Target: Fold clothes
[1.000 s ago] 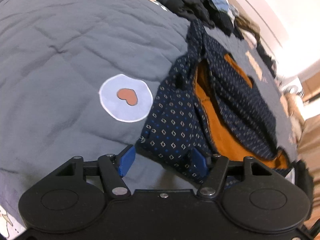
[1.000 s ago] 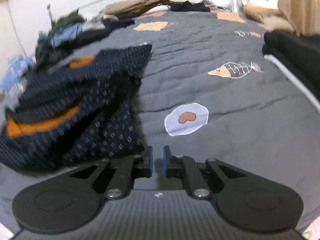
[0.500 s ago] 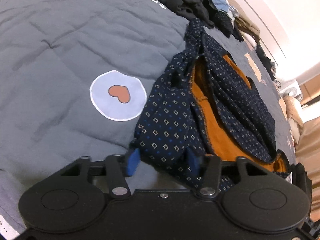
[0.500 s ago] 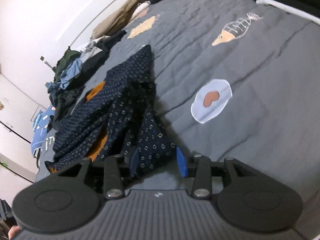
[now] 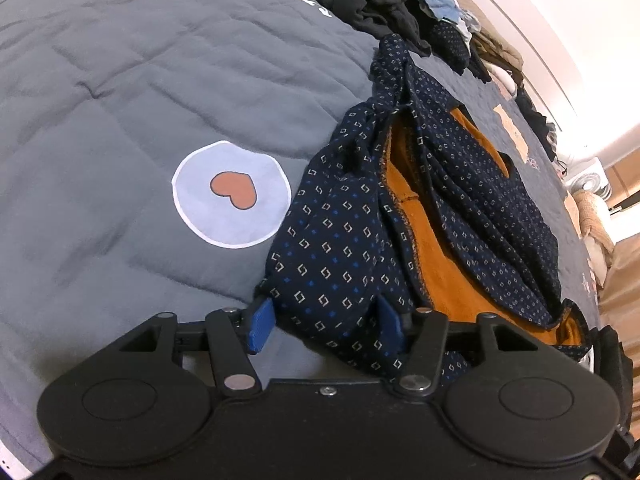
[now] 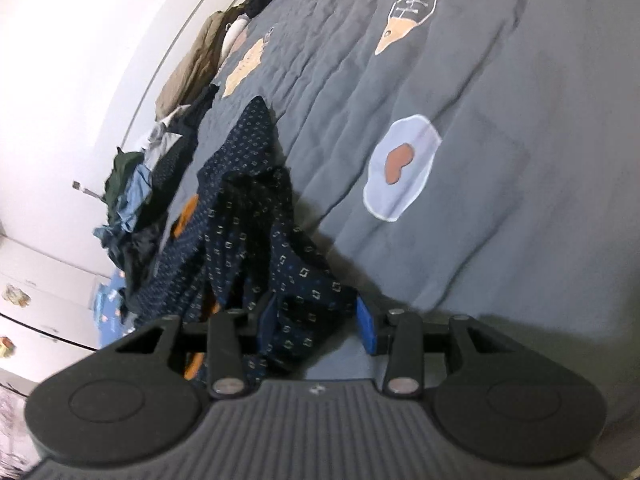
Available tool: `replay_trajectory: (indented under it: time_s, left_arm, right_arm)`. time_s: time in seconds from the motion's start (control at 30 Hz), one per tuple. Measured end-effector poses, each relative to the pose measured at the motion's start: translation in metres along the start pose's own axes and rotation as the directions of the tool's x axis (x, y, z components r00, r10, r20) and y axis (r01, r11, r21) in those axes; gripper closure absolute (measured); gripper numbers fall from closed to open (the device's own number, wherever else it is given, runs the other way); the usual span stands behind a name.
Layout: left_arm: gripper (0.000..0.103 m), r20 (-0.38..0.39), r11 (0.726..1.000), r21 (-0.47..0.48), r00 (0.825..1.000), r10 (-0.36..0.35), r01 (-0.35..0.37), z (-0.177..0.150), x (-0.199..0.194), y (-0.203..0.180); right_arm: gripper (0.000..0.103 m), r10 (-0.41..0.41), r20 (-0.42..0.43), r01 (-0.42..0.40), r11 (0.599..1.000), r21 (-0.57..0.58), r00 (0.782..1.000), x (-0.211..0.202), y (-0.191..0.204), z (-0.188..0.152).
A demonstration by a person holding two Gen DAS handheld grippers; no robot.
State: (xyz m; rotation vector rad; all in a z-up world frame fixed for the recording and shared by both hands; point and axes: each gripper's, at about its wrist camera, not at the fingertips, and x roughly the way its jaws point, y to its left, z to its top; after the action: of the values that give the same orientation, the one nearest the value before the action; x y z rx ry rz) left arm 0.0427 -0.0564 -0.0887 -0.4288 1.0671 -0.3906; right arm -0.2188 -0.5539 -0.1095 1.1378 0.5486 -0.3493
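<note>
2 open tongs astride crumpled navy garment, lengthwise away.

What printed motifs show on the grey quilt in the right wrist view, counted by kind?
On the grey quilt:
White round patch with a brown heart: 1
Fish-skeleton drawing with an orange head: 1
Tan irregular patch: 1
Total: 3
A smaller mark beyond the tan patch is too small to tell.
</note>
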Motion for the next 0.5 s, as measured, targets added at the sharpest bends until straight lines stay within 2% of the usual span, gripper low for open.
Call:
replay_trajectory:
  time_s: [0.03, 0.13, 0.2, 0.37, 0.5]
  left_arm:
    - [0.065, 0.003, 1.000, 0.009, 1.000, 0.003, -0.003, 0.000, 0.000, -0.001]
    - [0.079, 0.004, 1.000, 0.017, 1.000, -0.002, 0.002, 0.000, 0.000, -0.001]
    - [0.085, 0.016, 1.000, 0.018, 1.000, -0.004, 0.004, 0.000, -0.002, -0.001]
    - [0.091, 0.044, 1.000, 0.022, 0.999, -0.011, 0.010, 0.002, -0.007, -0.002]
    - [0.092, 0.073, 0.999, 0.019, 0.997, -0.034, 0.033, 0.004, -0.017, -0.003]
  right_arm:
    - [0.061, 0.003, -0.001, -0.003, 1.000, -0.006, 1.000, 0.001, 0.002, 0.000]
    - [0.058, 0.012, 0.009, -0.012, 1.000, 0.024, 1.000, 0.005, 0.001, -0.001]
    - [0.058, 0.018, 0.013, -0.019, 0.998, 0.054, 1.000, 0.009, -0.002, -0.001]
    - [0.058, -0.013, 0.007, 0.013, 0.999, 0.048, 1.000, 0.013, -0.002, -0.001]
    - [0.059, 0.005, 0.036, -0.007, 0.998, 0.057, 0.999, 0.016, -0.003, -0.003]
